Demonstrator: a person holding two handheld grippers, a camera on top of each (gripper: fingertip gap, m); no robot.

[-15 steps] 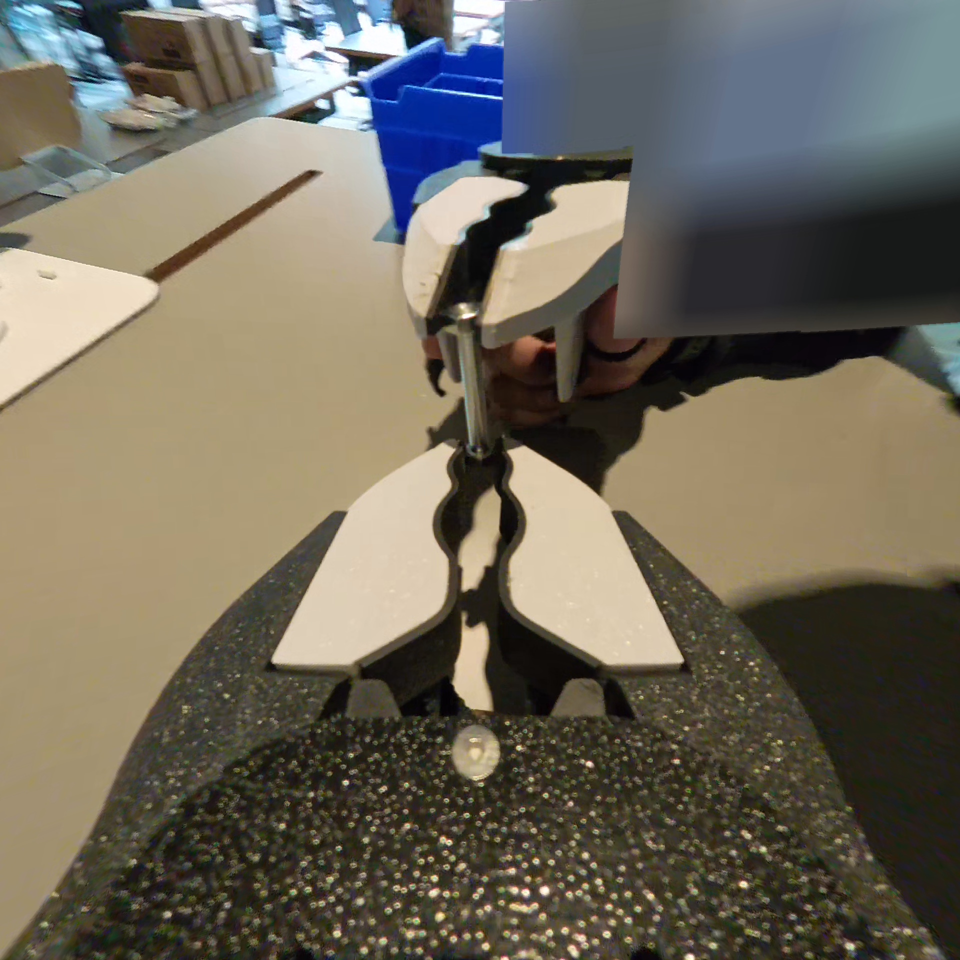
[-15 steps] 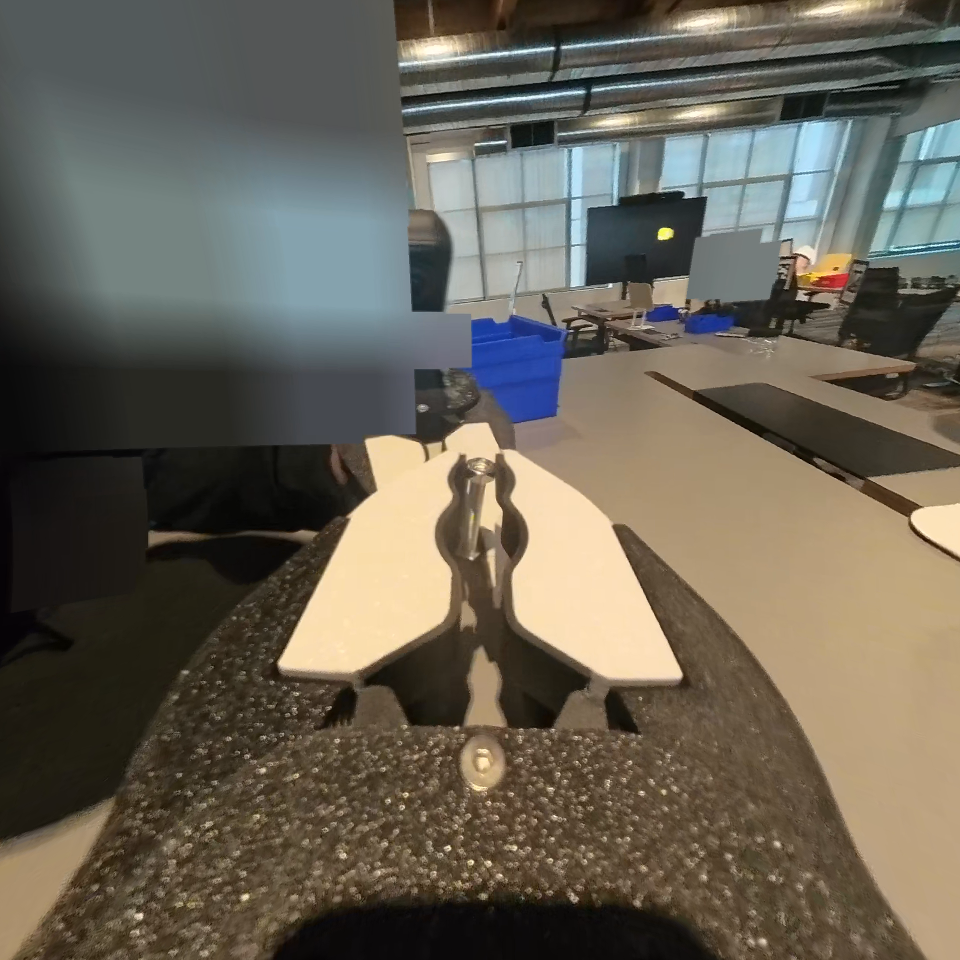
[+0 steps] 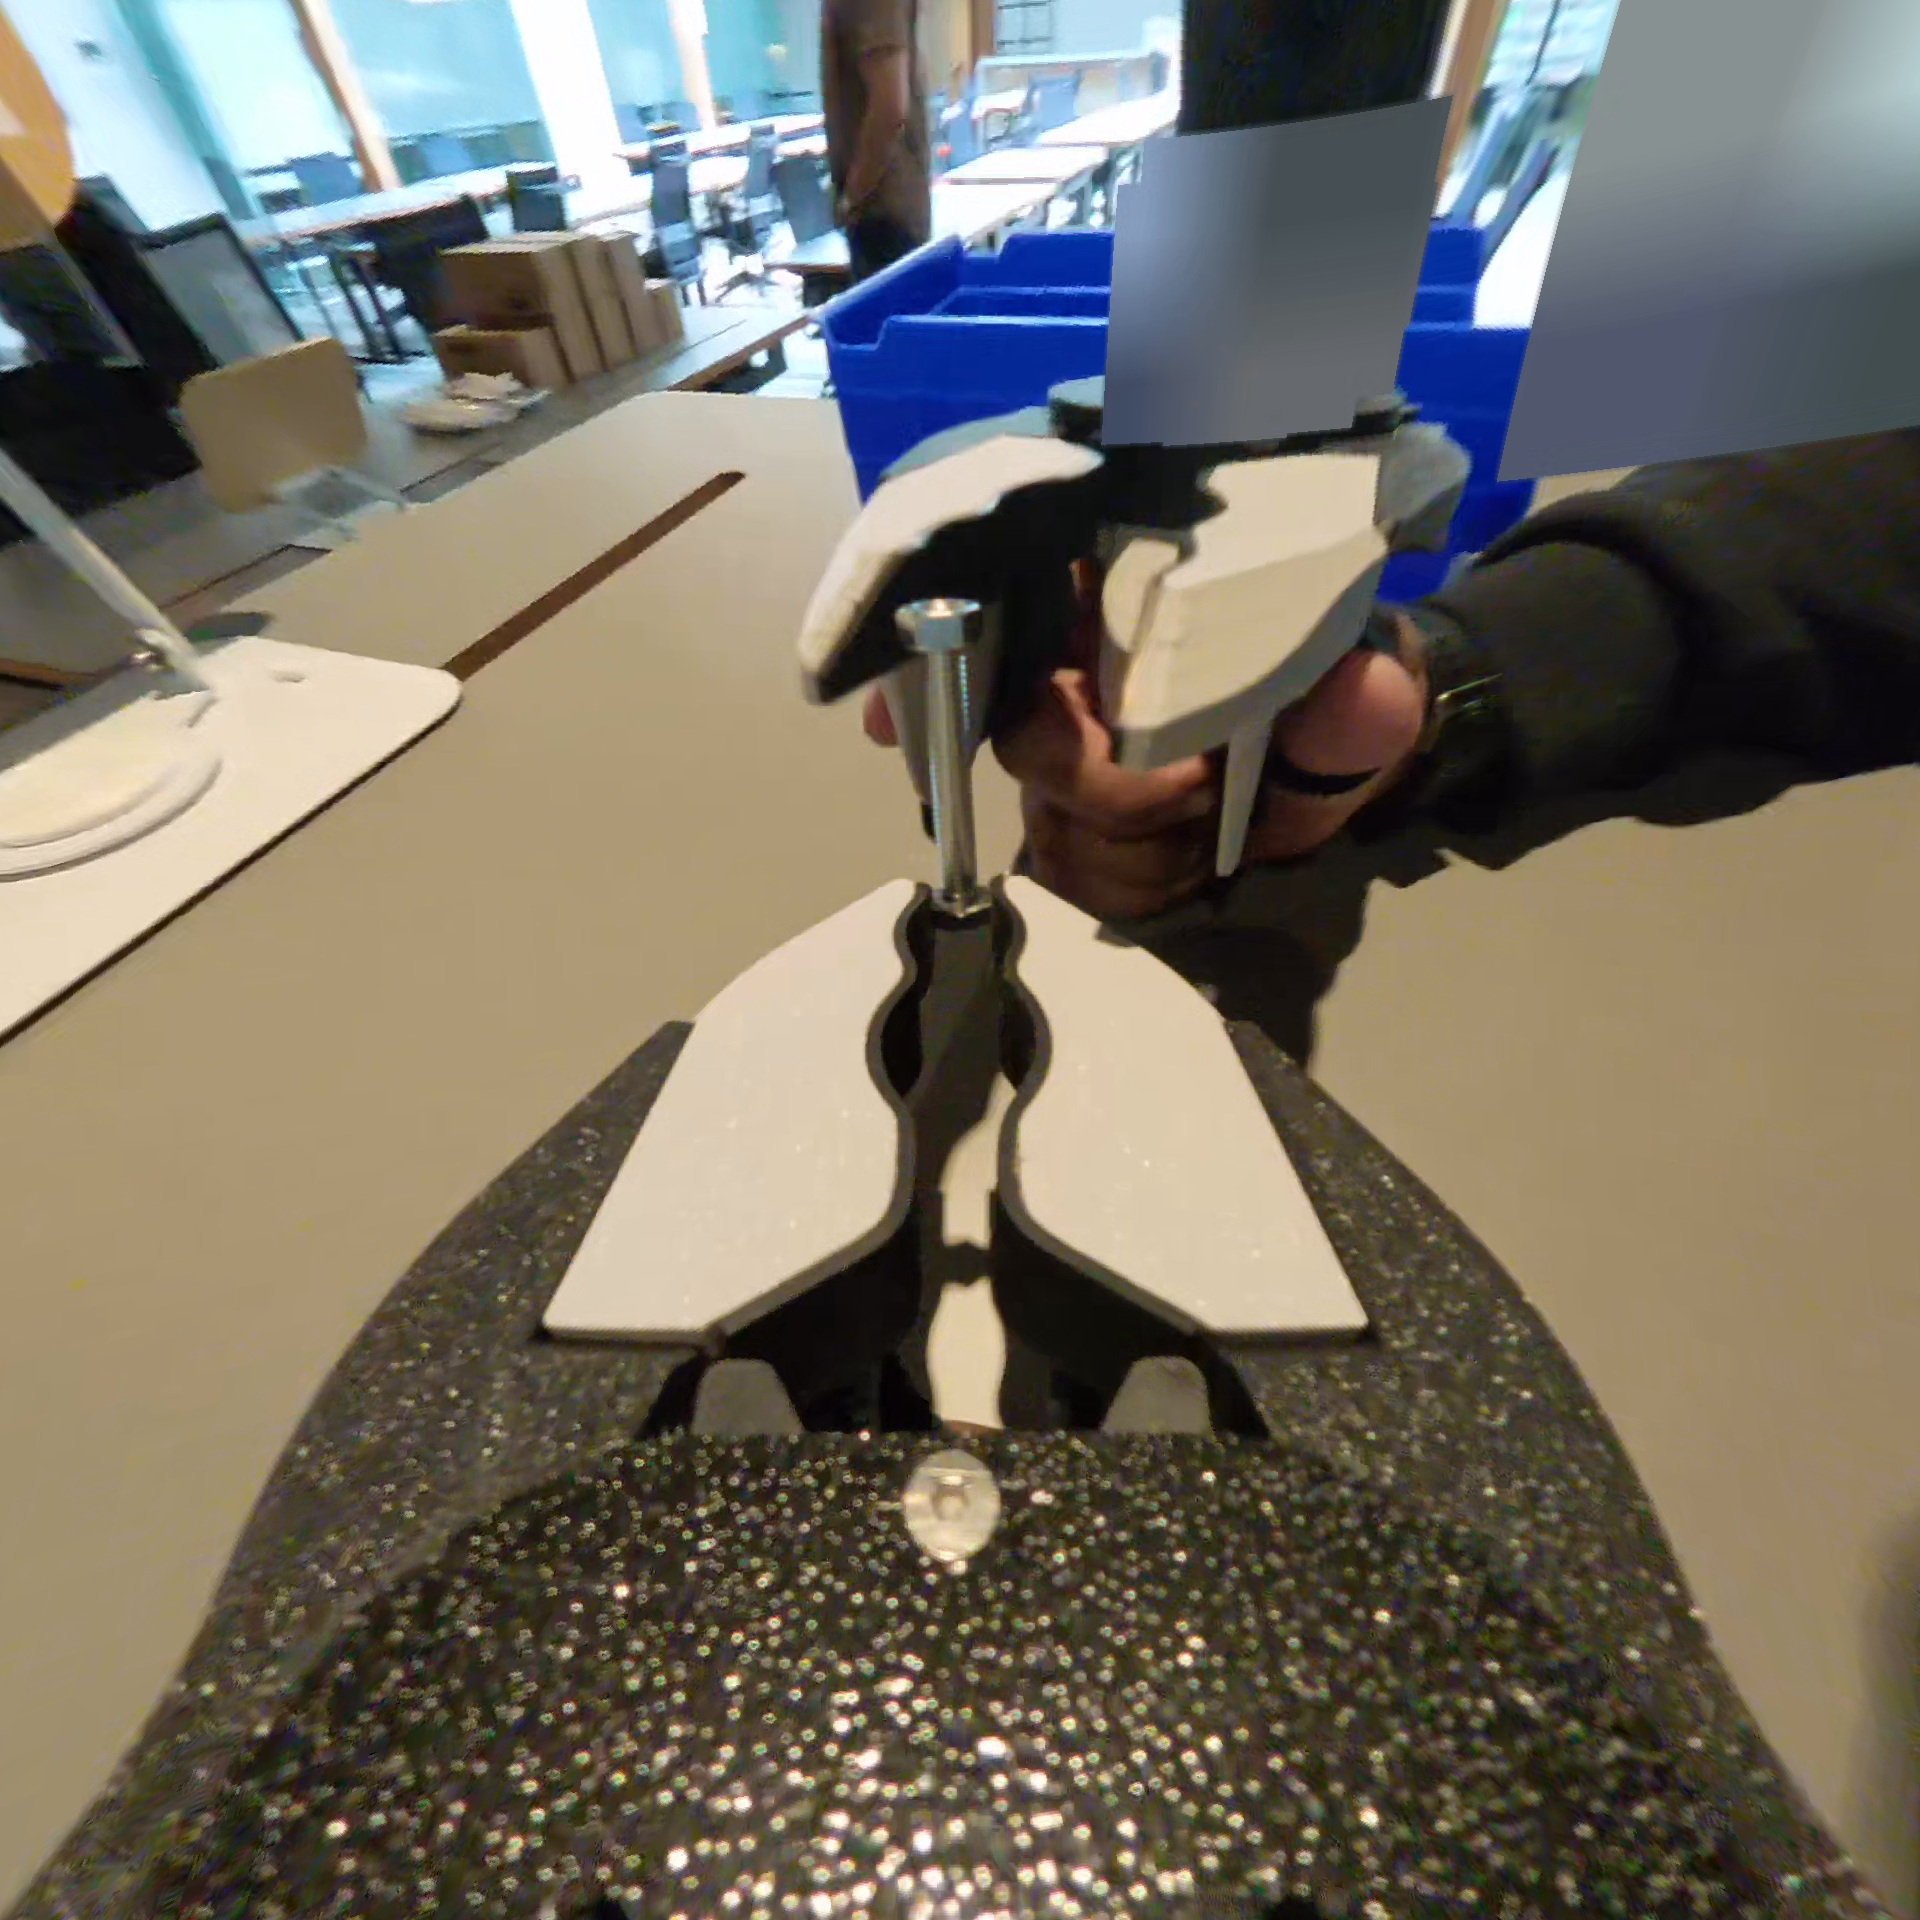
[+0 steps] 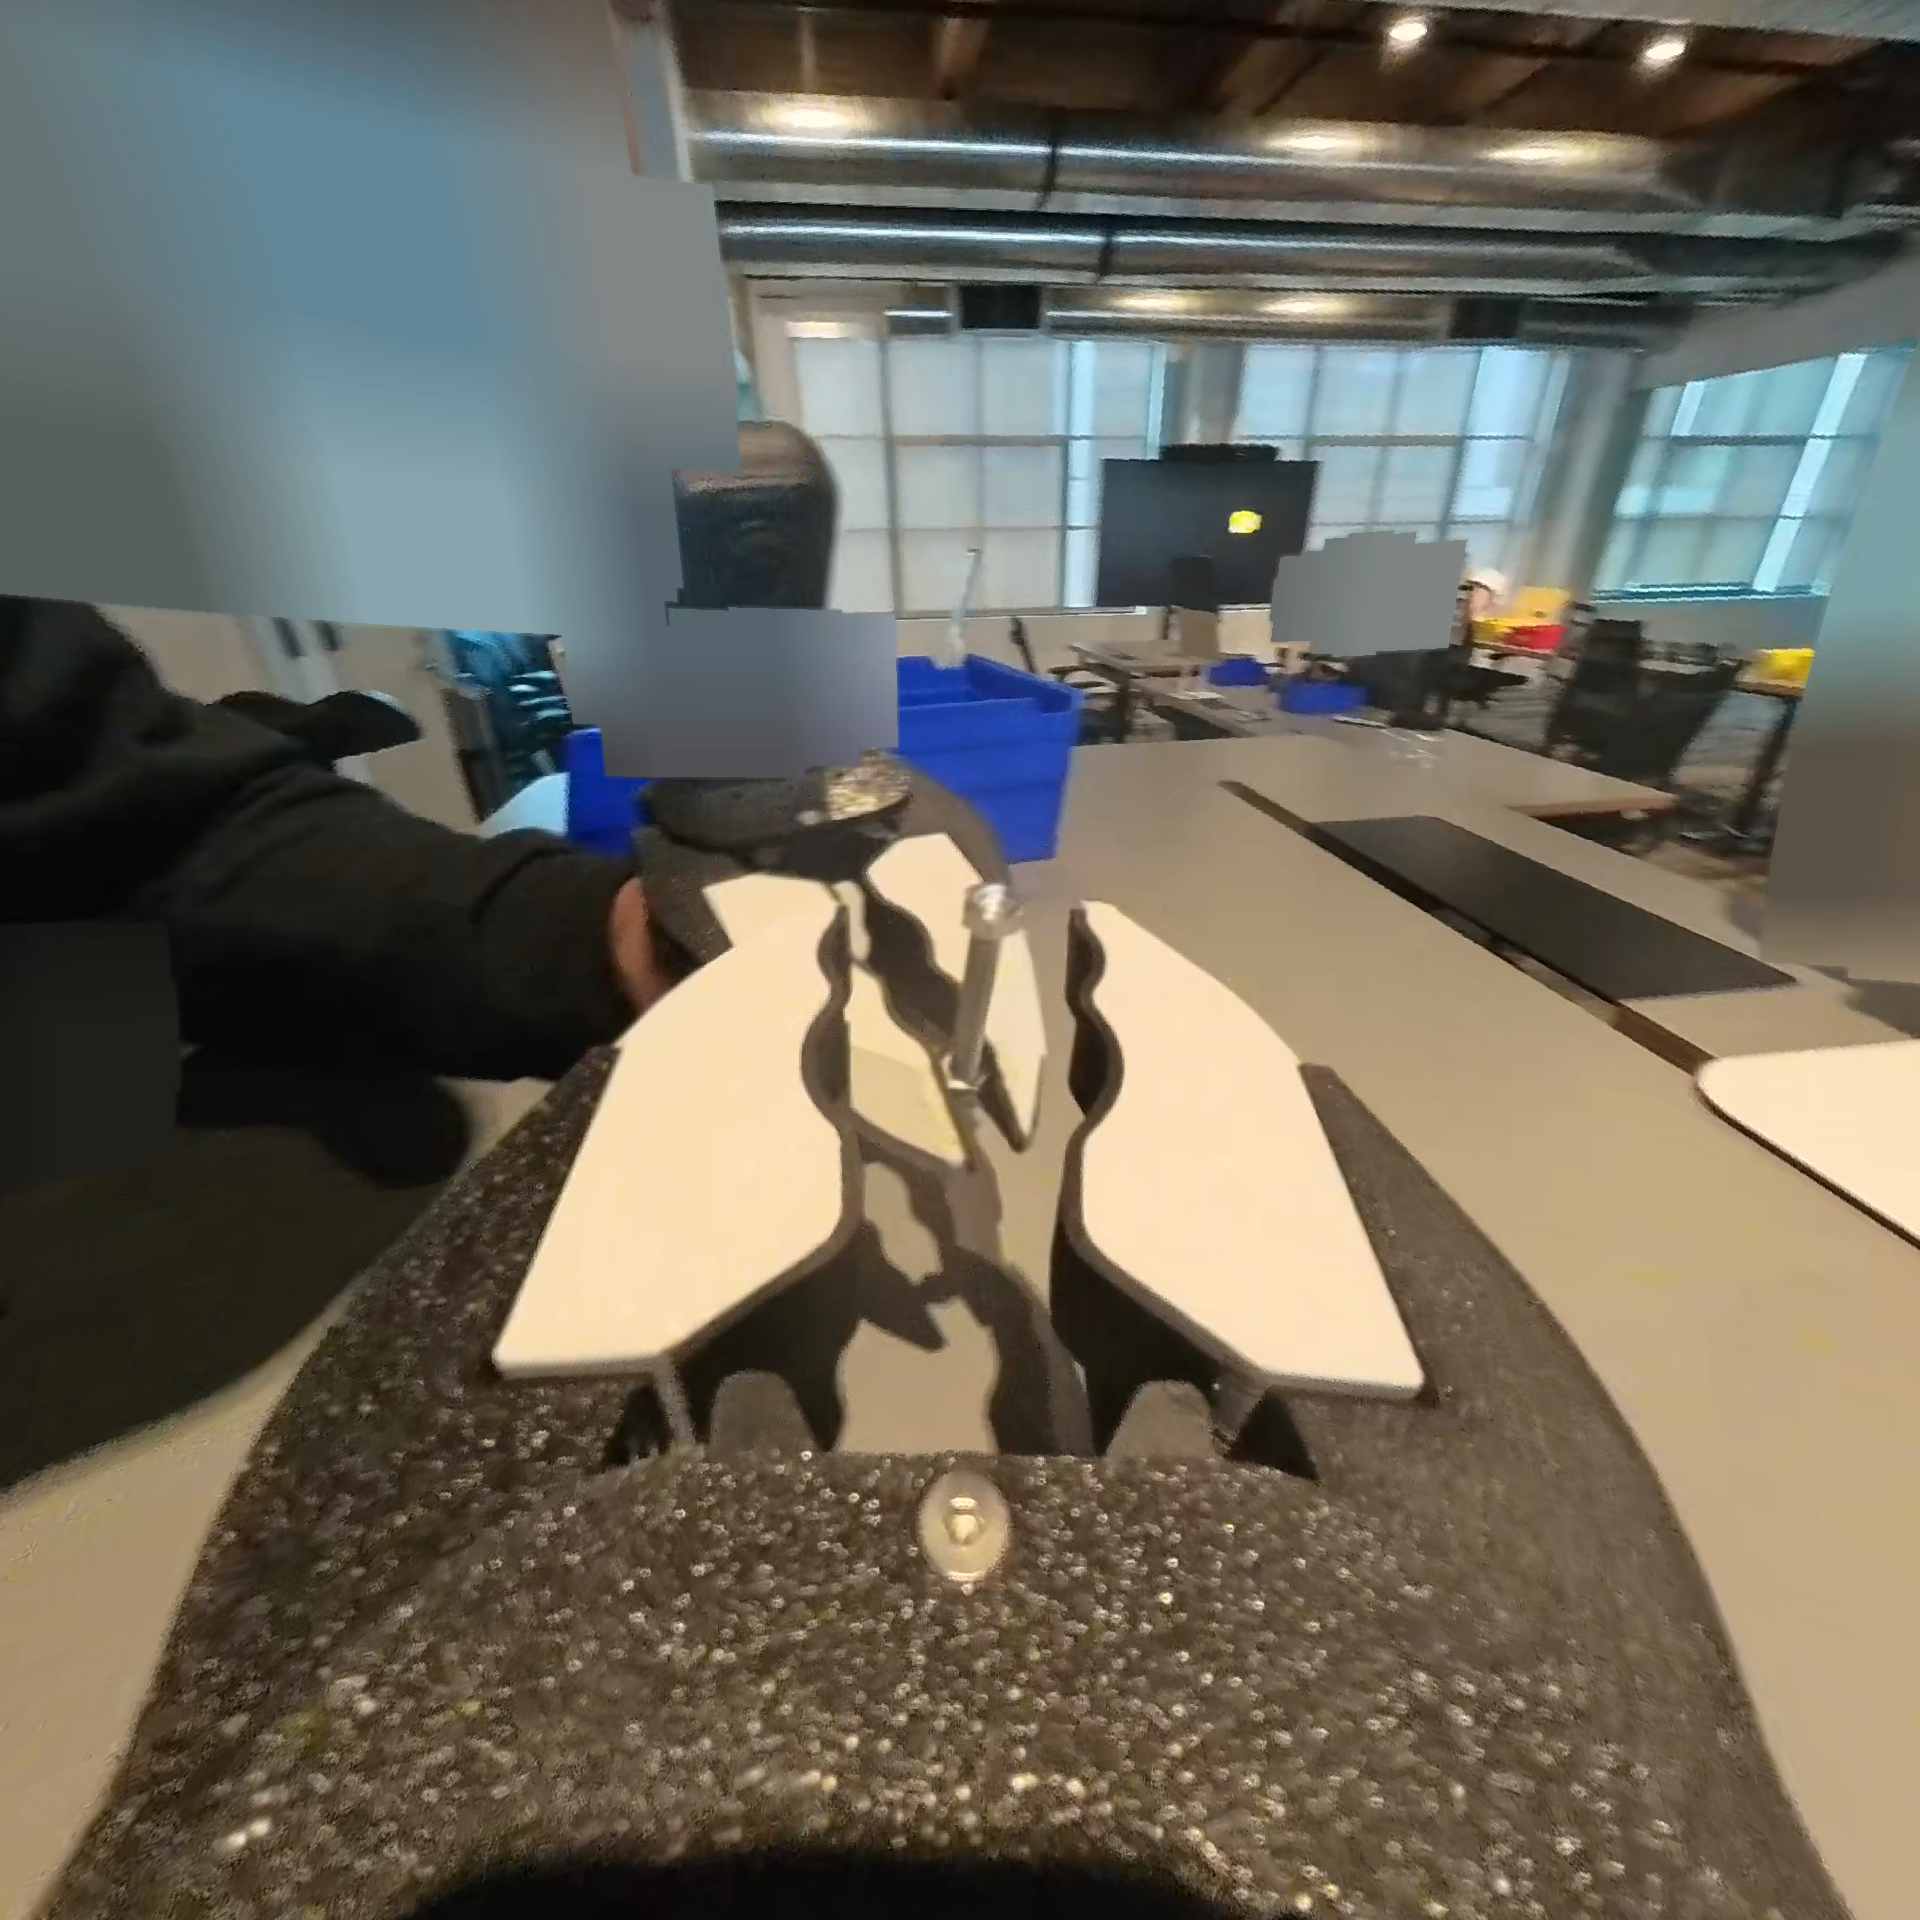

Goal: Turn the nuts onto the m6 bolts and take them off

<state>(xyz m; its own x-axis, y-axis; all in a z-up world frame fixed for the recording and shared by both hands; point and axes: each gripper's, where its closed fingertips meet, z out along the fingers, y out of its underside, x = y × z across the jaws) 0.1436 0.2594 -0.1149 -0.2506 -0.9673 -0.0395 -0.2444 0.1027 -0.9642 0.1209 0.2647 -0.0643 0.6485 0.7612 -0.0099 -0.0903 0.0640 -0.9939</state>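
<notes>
In the left wrist view, the left tool (image 3: 961, 894) is closing its two white fingertips on the nut (image 3: 962, 902) at the low end of the bolt (image 3: 952, 748), near the middle of the frame. The bolt is standing almost upright above these tips, with its hex head on top. Half a second ago the right tool was clamped on the head of the bolt; now the right tool (image 3: 1039, 665), in the upper middle of this frame, is standing wide open, with the bolt head in front of its left finger and nothing held. The right wrist view is showing the same thing: the fingers of the right tool (image 4: 961, 977) are well apart, and the bolt (image 4: 977, 997) is leaning in the gap between them, free on both sides. I think this release is a re-grip between two turns, so that the right tool can take the head again and rotate further. How far the nut is already threaded, I cannot tell. The grey surface (image 3: 312, 1039) is lying below both tools, and a blue bin (image 3: 966, 353) is standing behind.
</notes>
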